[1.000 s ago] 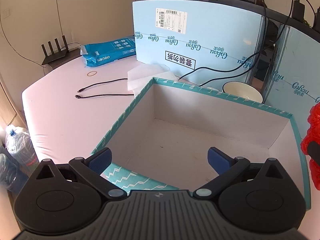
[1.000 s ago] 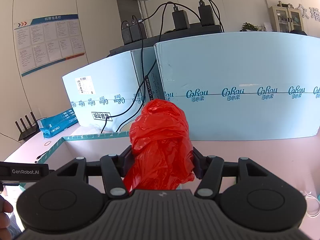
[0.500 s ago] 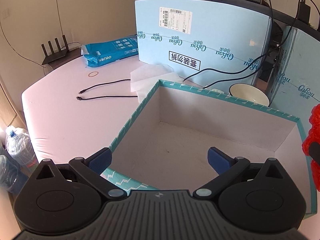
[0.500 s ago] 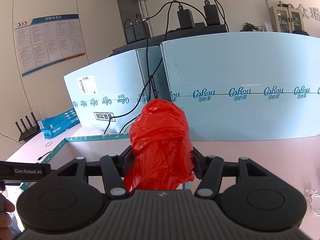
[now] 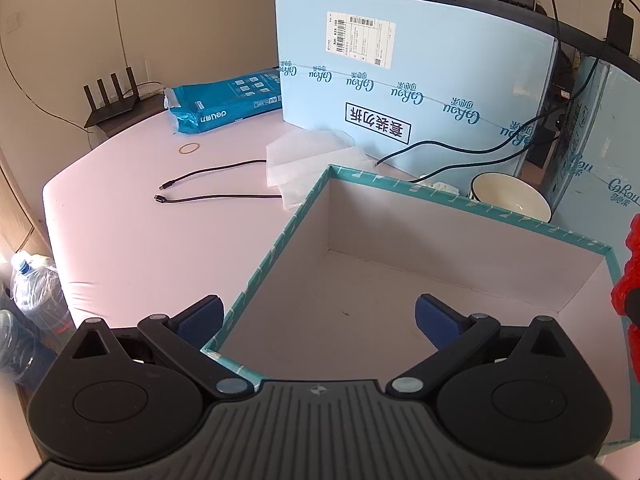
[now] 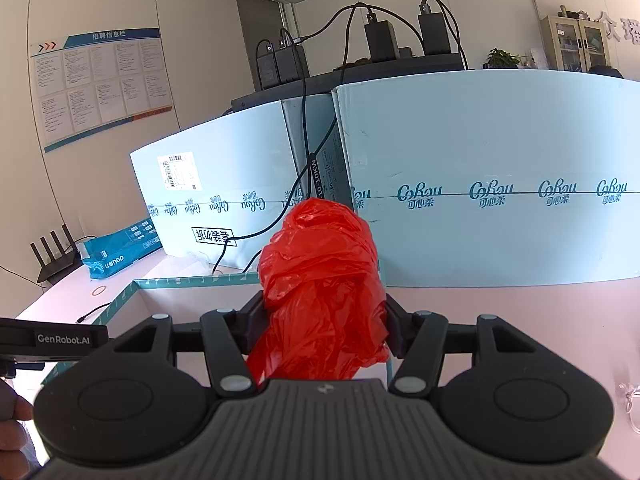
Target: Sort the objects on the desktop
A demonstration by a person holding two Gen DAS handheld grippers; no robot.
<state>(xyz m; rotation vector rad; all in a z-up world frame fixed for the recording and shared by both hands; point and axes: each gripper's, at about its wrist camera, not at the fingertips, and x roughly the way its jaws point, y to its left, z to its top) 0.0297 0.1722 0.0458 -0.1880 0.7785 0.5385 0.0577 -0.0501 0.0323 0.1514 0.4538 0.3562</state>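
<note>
Box (image 5: 460,280) at frame centre shows nothing inside. Right gripper (image 6: 320,320) clamps red bag (image 6: 320,280); left gripper (image 5: 320,316) spread, nothing between fingers. Cable (image 5: 208,184), rubber band (image 5: 189,148) at upper left remain on desk.

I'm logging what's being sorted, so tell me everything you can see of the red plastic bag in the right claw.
The crumpled red plastic bag is thin, glossy and slightly translucent, bunched into a wrinkled upright lump. The right claw is shut on its lower half, one dark finger pressing each side, with a loose tail hanging below. It is held in the air near the right edge of the open teal-rimmed cardboard box; it touches nothing else. In the left wrist view only a sliver shows.
</note>
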